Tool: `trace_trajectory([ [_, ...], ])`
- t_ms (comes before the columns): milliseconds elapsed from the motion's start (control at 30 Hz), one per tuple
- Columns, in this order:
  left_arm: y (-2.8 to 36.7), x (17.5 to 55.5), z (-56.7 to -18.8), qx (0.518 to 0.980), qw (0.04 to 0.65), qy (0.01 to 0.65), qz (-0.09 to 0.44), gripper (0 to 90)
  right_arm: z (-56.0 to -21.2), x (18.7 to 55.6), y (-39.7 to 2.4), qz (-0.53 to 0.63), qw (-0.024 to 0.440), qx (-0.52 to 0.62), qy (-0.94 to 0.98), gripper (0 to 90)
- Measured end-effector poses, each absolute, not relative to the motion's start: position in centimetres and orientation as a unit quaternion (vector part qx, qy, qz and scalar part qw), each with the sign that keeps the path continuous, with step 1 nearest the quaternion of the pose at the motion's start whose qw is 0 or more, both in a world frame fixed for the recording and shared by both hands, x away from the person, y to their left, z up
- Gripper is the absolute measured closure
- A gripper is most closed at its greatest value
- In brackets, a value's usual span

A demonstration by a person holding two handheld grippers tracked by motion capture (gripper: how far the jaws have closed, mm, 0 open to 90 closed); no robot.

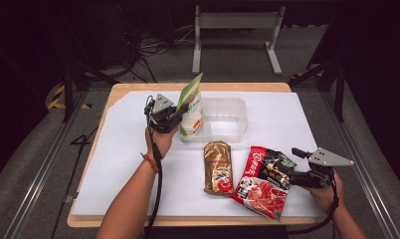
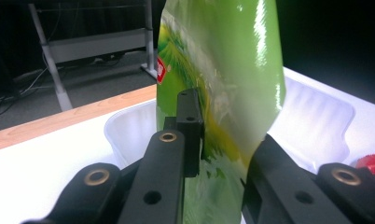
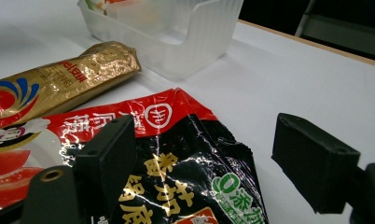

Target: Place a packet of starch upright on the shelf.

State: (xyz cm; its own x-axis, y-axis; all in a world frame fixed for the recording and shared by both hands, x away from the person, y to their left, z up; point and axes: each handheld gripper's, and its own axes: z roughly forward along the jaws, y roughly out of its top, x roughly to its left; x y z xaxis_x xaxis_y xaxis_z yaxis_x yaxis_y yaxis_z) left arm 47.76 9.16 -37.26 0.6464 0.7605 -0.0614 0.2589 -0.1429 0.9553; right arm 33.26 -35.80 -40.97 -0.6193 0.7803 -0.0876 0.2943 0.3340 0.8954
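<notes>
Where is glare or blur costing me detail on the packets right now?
Left gripper view: a bright glare streak runs down the glossy green packet, with the room behind dark. Right gripper view: crinkled highlights on the red-and-black foil packet; the translucent plastic tub looks soft. High view: evenly lit sheet, dark surroundings.

A: Any legible print on the red-and-black packet [image 3: 176, 177]?
B: Gold "番茄", green "0添加". Floor [image 1: 53, 164], left of table [image 1: 138, 219]: a painted "4" [image 1: 81, 140]. Gold packet's [image 3: 59, 84] red characters unreadable.
</notes>
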Motion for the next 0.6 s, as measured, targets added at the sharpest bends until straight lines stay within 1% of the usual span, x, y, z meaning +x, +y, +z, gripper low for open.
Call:
trace_trajectory([
  [233, 9.2, 47.4, -37.1, 0.735, 0.540, 0.337, 0.234, 81.9, -41.0, 33.5, -35.6, 0.458, 0.262, 0.346, 0.776, 22.2],
  [500, 10.0, 46.2, -36.7, 0.741, 0.541, 0.319, 0.239, 77.7, -40.9, 33.7, -35.4, 0.460, 0.262, 0.344, 0.775, 22.2],
  [600, 10.7, 45.5, -36.4, 0.747, 0.538, 0.309, 0.239, 74.0, -40.9, 33.9, -35.3, 0.460, 0.261, 0.343, 0.776, 22.2],
])
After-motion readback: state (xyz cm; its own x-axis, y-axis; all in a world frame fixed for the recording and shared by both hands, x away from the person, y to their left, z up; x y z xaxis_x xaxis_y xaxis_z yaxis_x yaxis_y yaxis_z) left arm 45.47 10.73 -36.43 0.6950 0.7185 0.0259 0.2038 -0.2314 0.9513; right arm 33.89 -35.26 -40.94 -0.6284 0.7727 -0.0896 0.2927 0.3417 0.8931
